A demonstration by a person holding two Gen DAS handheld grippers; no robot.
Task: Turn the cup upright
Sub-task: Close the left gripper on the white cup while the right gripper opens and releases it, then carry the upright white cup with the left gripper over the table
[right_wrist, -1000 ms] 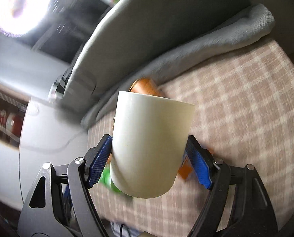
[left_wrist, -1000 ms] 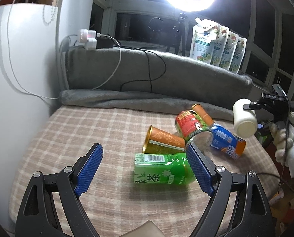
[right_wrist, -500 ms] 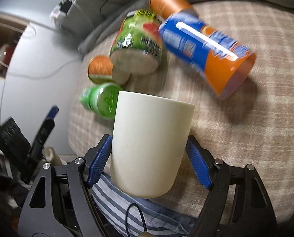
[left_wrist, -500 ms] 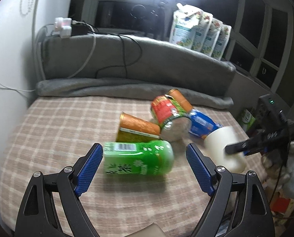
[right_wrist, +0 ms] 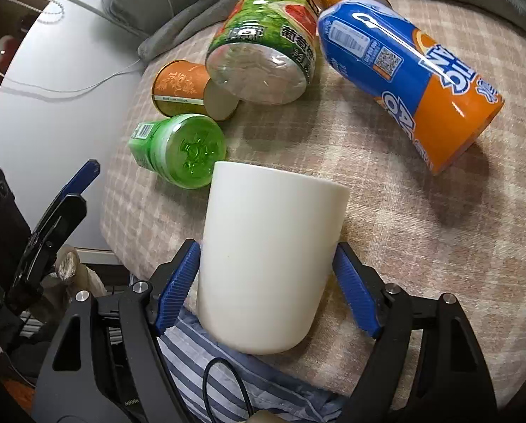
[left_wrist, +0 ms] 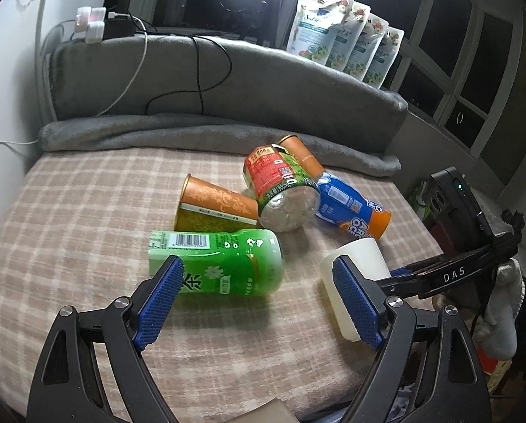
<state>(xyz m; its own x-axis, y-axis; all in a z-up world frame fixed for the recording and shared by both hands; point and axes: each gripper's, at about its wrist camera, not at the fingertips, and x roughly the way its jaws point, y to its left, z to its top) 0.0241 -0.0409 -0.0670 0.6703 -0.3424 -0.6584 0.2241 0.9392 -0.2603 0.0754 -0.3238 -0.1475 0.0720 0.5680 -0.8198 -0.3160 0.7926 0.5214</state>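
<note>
The white cup (right_wrist: 268, 264) sits between the blue pads of my right gripper (right_wrist: 266, 285), which is shut on it. The cup is tilted and low over the checked cloth near the table's front right corner; I cannot tell whether it touches the cloth. In the left wrist view the cup (left_wrist: 360, 264) shows partly behind my left gripper's right finger, with the right gripper's black arm reaching in from the right. My left gripper (left_wrist: 259, 298) is open and empty, above the cloth in front of the green bottle (left_wrist: 217, 262).
Lying on the cloth (left_wrist: 86, 211): a green tea bottle (right_wrist: 181, 149), an orange-gold cup (left_wrist: 213, 208), a red-green bottle (left_wrist: 280, 190), a blue-orange bottle (right_wrist: 411, 70), another orange can (left_wrist: 301, 155). A grey blanket roll (left_wrist: 192, 130) lines the back. Striped fabric (right_wrist: 227, 377) hangs at the front edge.
My right gripper has brought the cup down from mid-air at the right to just over the cloth and turned it. The left gripper moved a little forward and stayed open.
</note>
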